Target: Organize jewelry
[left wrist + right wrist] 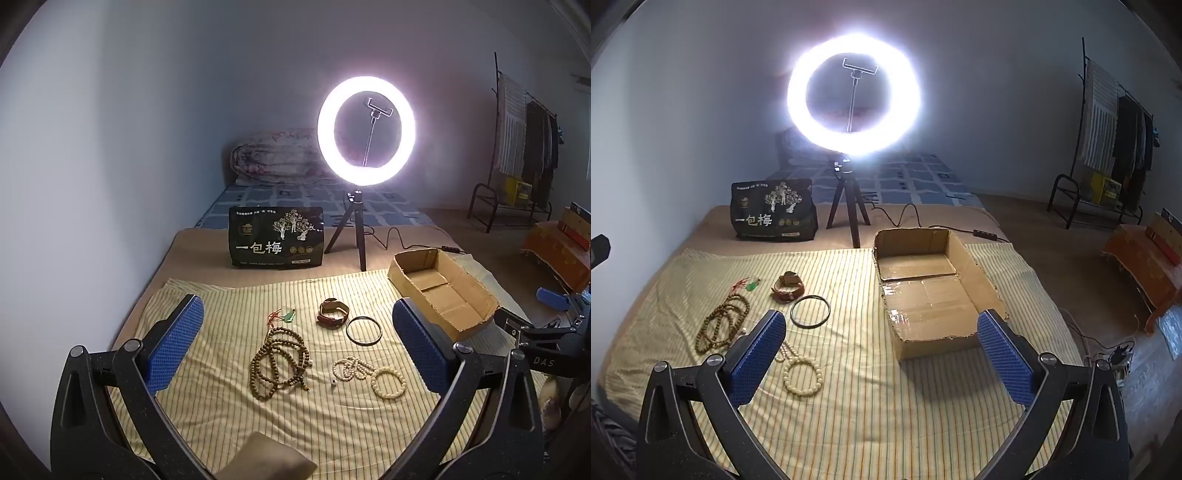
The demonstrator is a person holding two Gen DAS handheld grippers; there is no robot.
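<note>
Jewelry lies on a striped yellow cloth [258, 424]. There is a long brown bead necklace [279, 360], a green pendant on red cord [289, 316], a brown leather watch [332, 314], a thin dark bangle [364, 330], a string of white beads [351, 367] and a white bead bracelet [388, 384]. An open cardboard box [923, 291] stands to their right, with nothing in it. My left gripper [297, 339] hovers open above the jewelry. My right gripper [882, 349] is open over the cloth by the box's near wall. Neither holds anything.
A lit ring light [365, 131] on a small tripod stands behind the cloth, its cable [905, 218] running right. A black printed bag [276, 236] stands left of it. A folded quilt [273, 155] lies beyond. A clothes rack [1115, 129] stands at the far right.
</note>
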